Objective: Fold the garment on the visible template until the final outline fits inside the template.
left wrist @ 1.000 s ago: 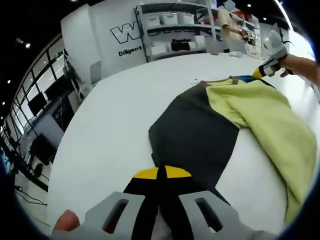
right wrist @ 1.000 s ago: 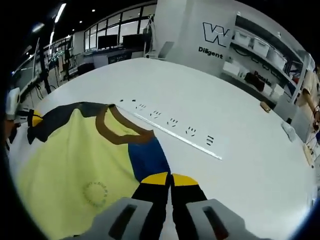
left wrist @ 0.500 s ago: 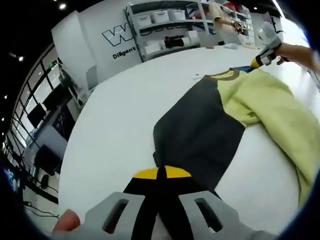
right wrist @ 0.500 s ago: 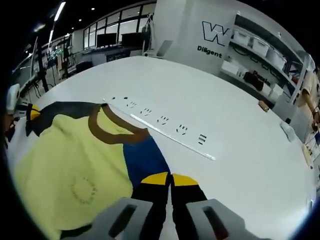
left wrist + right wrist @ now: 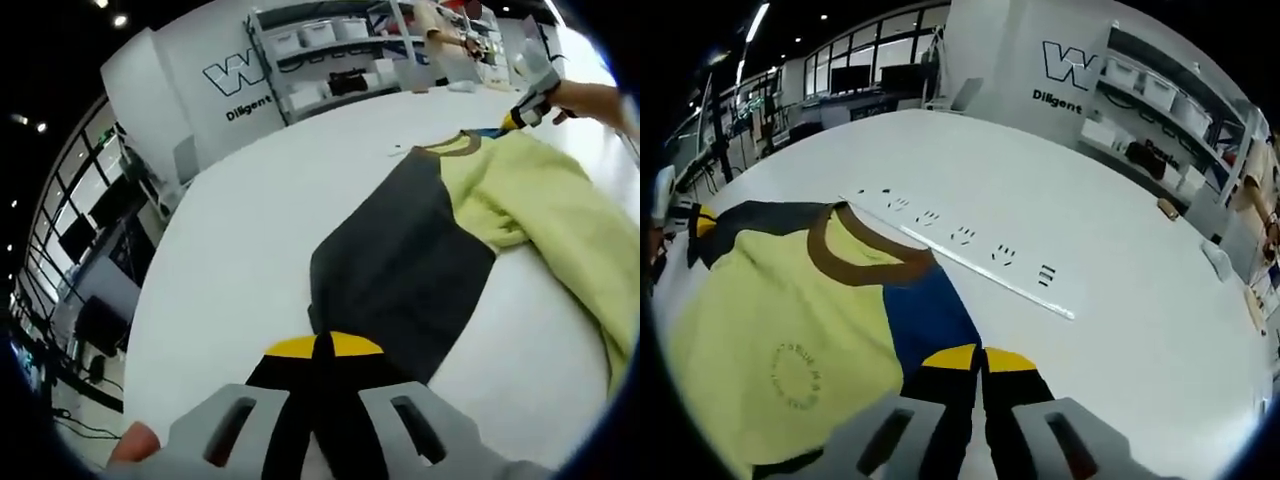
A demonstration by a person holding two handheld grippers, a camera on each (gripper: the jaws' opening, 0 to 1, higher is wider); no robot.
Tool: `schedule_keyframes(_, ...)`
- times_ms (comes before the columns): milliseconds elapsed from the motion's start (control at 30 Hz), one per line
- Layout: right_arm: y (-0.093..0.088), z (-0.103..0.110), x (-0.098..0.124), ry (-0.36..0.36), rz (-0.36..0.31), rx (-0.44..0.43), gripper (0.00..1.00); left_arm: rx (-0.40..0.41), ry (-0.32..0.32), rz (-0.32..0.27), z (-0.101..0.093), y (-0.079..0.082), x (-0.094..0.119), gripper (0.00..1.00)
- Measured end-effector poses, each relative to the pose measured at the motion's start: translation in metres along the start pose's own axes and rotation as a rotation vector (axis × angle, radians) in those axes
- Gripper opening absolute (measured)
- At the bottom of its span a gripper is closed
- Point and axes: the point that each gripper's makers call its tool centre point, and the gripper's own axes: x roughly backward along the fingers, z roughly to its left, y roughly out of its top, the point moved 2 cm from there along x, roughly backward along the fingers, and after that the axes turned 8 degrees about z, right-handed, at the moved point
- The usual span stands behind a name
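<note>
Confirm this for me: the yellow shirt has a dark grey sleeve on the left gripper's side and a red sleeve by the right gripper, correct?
Not quite. The sleeve by the right gripper is blue, not red, as the right gripper view shows. The yellow shirt does have a dark grey sleeve at the left gripper.
</note>
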Motion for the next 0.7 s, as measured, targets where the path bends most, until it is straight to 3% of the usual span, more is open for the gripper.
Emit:
schedule_keyframes(500,0.0,-0.002,-0.001,-0.028,0.009,0.001,0.04,0.026,0.011,-0.013,0.003,0.0,0.001,0.11)
schedule_keyframes(700,0.011,-0.004,0.015,-0.037,-0.034,-0.017,0.05,0.052,0.006,-0.024,0.002,0.003,0.005,0.12)
